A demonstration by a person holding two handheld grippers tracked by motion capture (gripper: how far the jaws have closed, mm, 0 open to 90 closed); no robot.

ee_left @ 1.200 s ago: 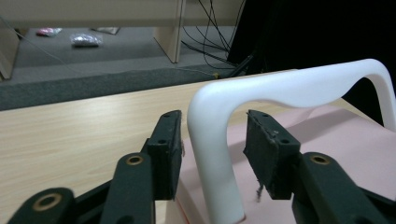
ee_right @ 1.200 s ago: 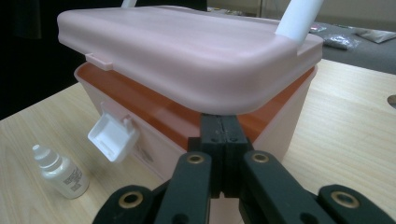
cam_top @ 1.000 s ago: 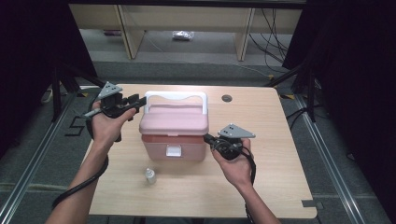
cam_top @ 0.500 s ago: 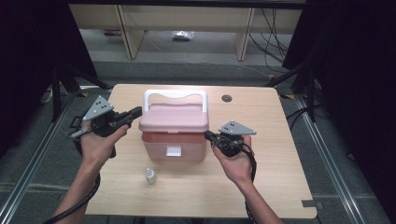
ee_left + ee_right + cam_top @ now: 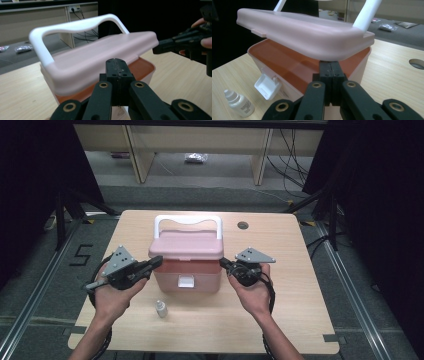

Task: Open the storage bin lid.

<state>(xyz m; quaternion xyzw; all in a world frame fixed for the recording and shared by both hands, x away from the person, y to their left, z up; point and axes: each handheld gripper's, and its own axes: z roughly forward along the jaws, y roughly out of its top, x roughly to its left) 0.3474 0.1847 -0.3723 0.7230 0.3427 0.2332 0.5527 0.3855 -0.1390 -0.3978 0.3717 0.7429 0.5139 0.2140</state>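
Flanking pink box (image 5: 186,270) mid-bench | lid (image 5: 307,35) ajar, long axis left-right | left fingers (image 5: 116,68) pressed together, empty, at lid's left end | right fingers (image 5: 331,72) pressed together under right lid edge | dropper bottle (image 5: 160,309) near side

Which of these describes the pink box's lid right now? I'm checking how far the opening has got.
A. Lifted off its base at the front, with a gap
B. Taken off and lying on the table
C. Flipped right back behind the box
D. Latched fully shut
A: in the right gripper view the lid stands tilted above the box, a gap shows the orange inside, and the white latch hangs loose.
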